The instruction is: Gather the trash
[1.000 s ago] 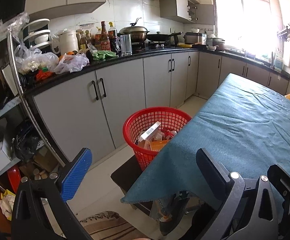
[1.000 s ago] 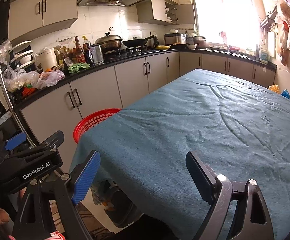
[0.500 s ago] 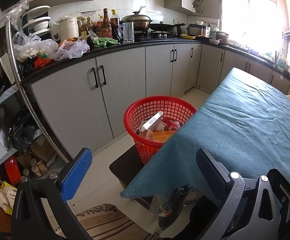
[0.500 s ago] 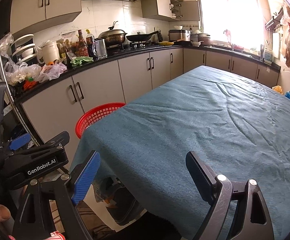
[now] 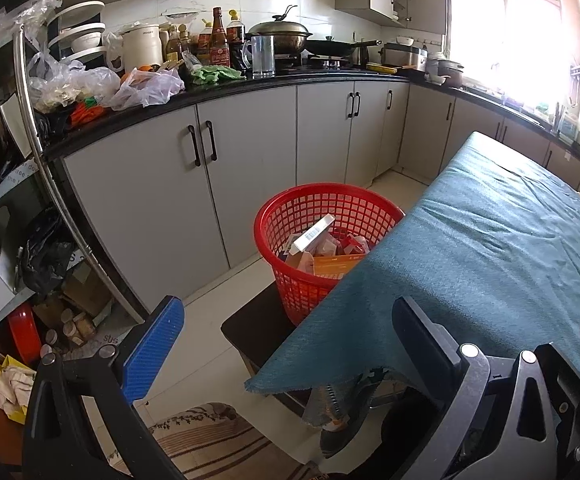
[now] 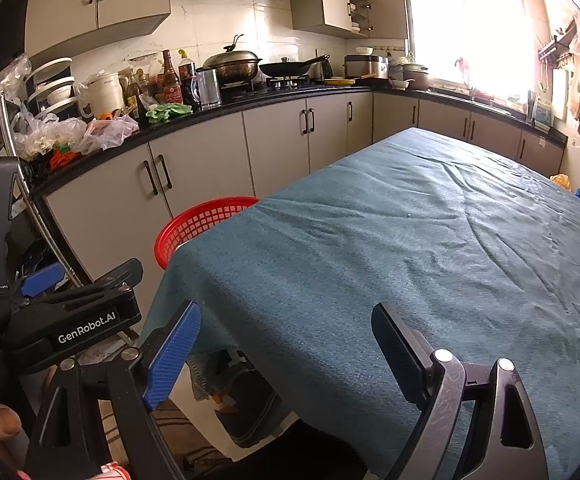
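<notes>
A red plastic basket (image 5: 322, 216) stands on a dark low stool (image 5: 257, 328) beside the table corner, holding several boxes and wrappers, among them a white box with a barcode (image 5: 314, 234). Only the basket's rim (image 6: 205, 220) shows in the right wrist view, behind the cloth. My left gripper (image 5: 285, 336) hovers open above the floor, short of the basket, with nothing between its fingers. My right gripper (image 6: 285, 340) is open over the near corner of the teal tablecloth (image 6: 430, 248), empty too. The left gripper's body (image 6: 73, 316) shows at that view's left.
A black counter (image 5: 217, 88) over grey cabinets carries bags, bottles, a kettle and pans. A metal rack (image 5: 37, 152) with clutter stands at the left. A striped mat (image 5: 205, 436) lies on the floor. A person's shoe (image 5: 346, 412) shows under the table edge.
The left wrist view has tipped downward a little, so the basket and counter sit higher in frame. Both grippers stay open and empty; the right view barely shifts.
</notes>
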